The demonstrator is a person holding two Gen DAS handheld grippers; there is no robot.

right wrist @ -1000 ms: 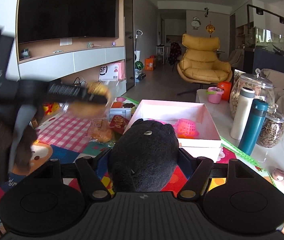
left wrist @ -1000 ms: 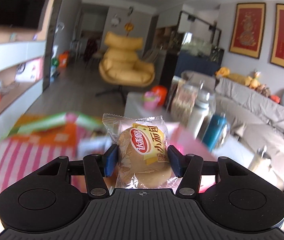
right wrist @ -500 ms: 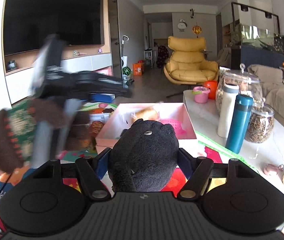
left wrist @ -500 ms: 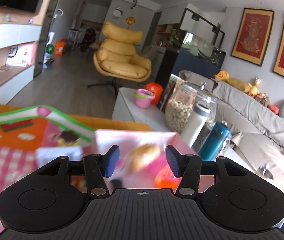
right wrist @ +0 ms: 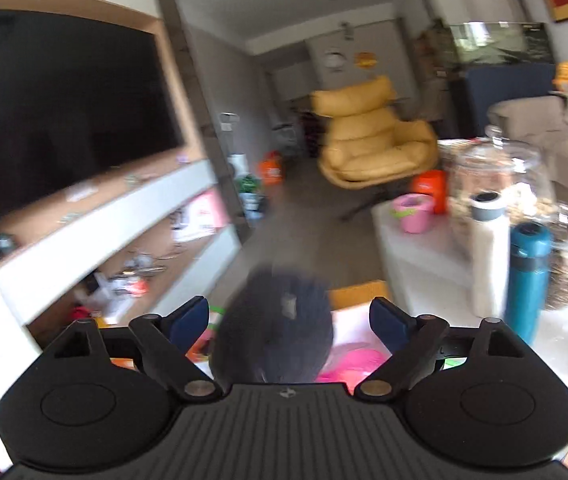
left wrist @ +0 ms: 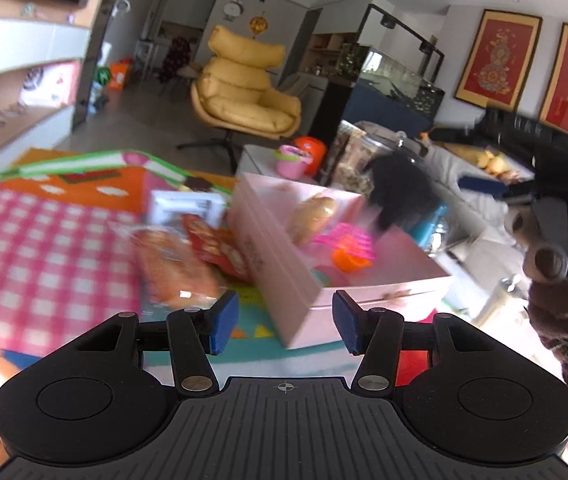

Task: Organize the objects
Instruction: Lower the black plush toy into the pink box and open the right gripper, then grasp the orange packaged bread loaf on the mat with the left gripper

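Observation:
My left gripper (left wrist: 284, 326) is open and empty, above the near corner of the pink box (left wrist: 279, 280). The wrapped bun (left wrist: 312, 212) lies in the box beside a pink and orange toy (left wrist: 350, 248). My right gripper (right wrist: 288, 320) is open over the box; the black plush toy (right wrist: 273, 332) is between its fingers with gaps on both sides, blurred. In the left wrist view the plush toy (left wrist: 400, 192) is above the far side of the box. Two snack packs (left wrist: 175, 264) lie on the mat left of the box.
A checked play mat (left wrist: 43, 248) covers the floor. A white low table (right wrist: 424, 256) holds glass jars (right wrist: 504, 184), a white bottle (right wrist: 488, 256), a teal bottle (right wrist: 528, 276) and a pink cup (right wrist: 414, 212). A yellow chair (left wrist: 243, 92) stands behind.
My left gripper opened and let the bun drop into the pink box, then drew back. My right gripper moved over the box and opened around the plush toy.

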